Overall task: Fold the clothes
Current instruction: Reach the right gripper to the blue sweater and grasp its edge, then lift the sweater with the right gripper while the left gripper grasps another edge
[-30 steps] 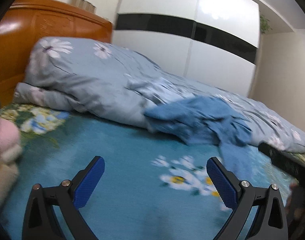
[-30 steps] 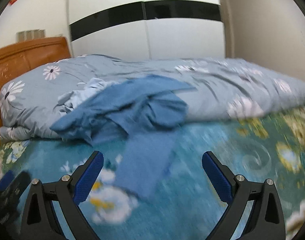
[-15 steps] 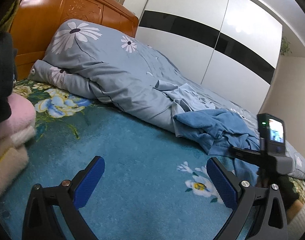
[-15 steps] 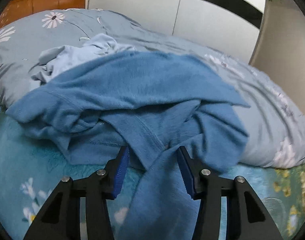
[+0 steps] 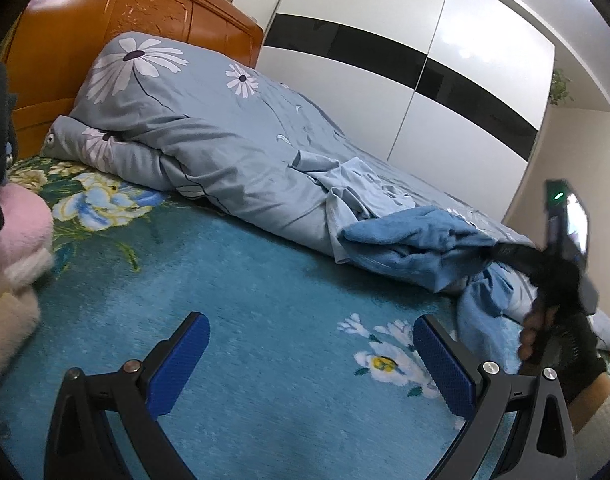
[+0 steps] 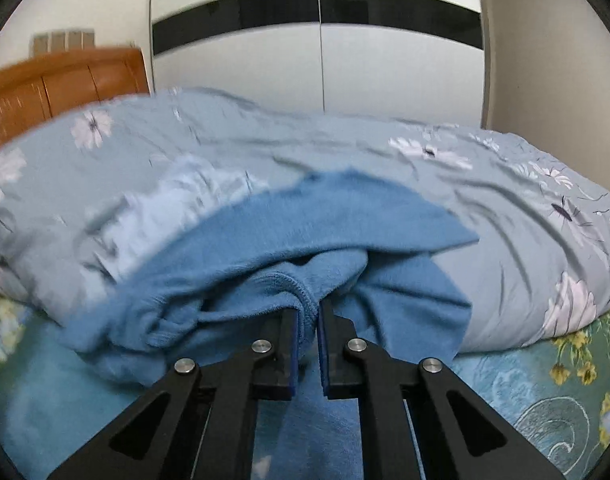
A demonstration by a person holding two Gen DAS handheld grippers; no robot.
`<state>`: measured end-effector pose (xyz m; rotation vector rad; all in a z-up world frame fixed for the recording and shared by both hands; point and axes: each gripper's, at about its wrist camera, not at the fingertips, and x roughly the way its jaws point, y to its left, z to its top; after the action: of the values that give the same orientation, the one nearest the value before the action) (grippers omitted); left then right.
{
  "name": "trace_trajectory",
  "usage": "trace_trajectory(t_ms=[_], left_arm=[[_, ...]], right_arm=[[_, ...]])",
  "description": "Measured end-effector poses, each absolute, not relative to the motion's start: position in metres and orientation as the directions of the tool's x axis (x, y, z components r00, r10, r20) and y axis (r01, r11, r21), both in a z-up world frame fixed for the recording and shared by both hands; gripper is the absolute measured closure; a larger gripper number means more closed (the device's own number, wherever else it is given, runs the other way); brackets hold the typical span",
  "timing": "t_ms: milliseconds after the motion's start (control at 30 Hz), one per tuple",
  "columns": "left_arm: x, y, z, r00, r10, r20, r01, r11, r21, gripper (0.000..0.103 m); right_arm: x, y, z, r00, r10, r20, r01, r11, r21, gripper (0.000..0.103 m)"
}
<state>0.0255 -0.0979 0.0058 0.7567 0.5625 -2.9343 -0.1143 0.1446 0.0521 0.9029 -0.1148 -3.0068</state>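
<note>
A crumpled blue fleece garment (image 6: pixel 297 248) lies against the grey-blue floral duvet (image 6: pixel 505 216), partly on the teal floral bedspread (image 5: pixel 265 320). My right gripper (image 6: pixel 308 312) is shut on a fold of the blue garment; the cloth is pinched between its blue pads. It shows in the left wrist view (image 5: pixel 493 252) at the garment (image 5: pixel 417 244), held by a hand. My left gripper (image 5: pixel 309 344) is open and empty, hovering over the bedspread left of the garment. A light-blue garment (image 5: pixel 357 184) lies on the duvet behind it.
A wooden headboard (image 5: pixel 125 16) stands at the far left. A pile of pink and cream folded cloth (image 5: pixel 13 264) sits at the left edge. White wardrobe doors (image 5: pixel 405 80) stand behind the bed.
My right gripper has closed on a fold of the blue garment and lifted it slightly. The left gripper has barely moved.
</note>
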Motion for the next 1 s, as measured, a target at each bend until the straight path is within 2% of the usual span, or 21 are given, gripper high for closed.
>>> trace_trajectory(t_ms=[167, 333, 500, 567, 633, 700, 767, 867, 1000], left_arm=[[0.028, -0.091, 0.007, -0.879, 0.075, -0.470, 0.106, -0.931, -0.348, 0.000], [0.034, -0.075, 0.012, -0.875, 0.132, -0.466, 0.043, -0.937, -0.347, 0.000], [0.061, -0.039, 0.024, -0.849, 0.257, -0.461, -0.103, -0.937, -0.334, 0.000], [0.082, -0.022, 0.018, -0.810, 0.330, -0.485, -0.178, -0.926, -0.333, 0.000], [0.096, -0.009, 0.014, -0.787, 0.342, -0.513, -0.210, -0.931, -0.299, 0.000], [0.107, -0.002, 0.017, -0.767, 0.317, -0.558, -0.197, -0.944, -0.265, 0.000], [0.120, -0.003, 0.028, -0.763, 0.348, -0.545, -0.201, -0.929, -0.312, 0.000], [0.135, 0.006, 0.051, -0.741, 0.435, -0.512, -0.251, -0.886, -0.390, 0.000], [0.148, 0.030, 0.081, -0.682, 0.567, -0.461, -0.339, -0.804, -0.488, 0.000]], right_arm=[[-0.087, 0.162, 0.093, -0.867, -0.098, -0.489, 0.038, -0.991, 0.131, 0.095], [-0.025, 0.189, 0.127, -0.879, -0.156, -0.451, 0.090, -0.982, 0.163, 0.095], [0.044, 0.218, 0.155, -0.865, -0.210, -0.456, 0.146, -0.974, 0.172, 0.095], [0.075, 0.226, 0.163, -0.864, -0.214, -0.456, 0.163, -0.975, 0.149, 0.095], [0.104, 0.234, 0.172, -0.864, -0.217, -0.455, 0.173, -0.975, 0.136, 0.095], [0.123, 0.236, 0.180, -0.857, -0.188, -0.479, 0.173, -0.982, 0.076, 0.095], [0.141, 0.236, 0.187, -0.850, -0.150, -0.506, 0.173, -0.985, 0.001, 0.095], [0.161, 0.244, 0.177, -0.794, -0.158, -0.587, 0.201, -0.980, -0.007, 0.095], [0.204, 0.239, 0.154, -0.745, -0.209, -0.633, 0.270, -0.963, 0.000, 0.095]])
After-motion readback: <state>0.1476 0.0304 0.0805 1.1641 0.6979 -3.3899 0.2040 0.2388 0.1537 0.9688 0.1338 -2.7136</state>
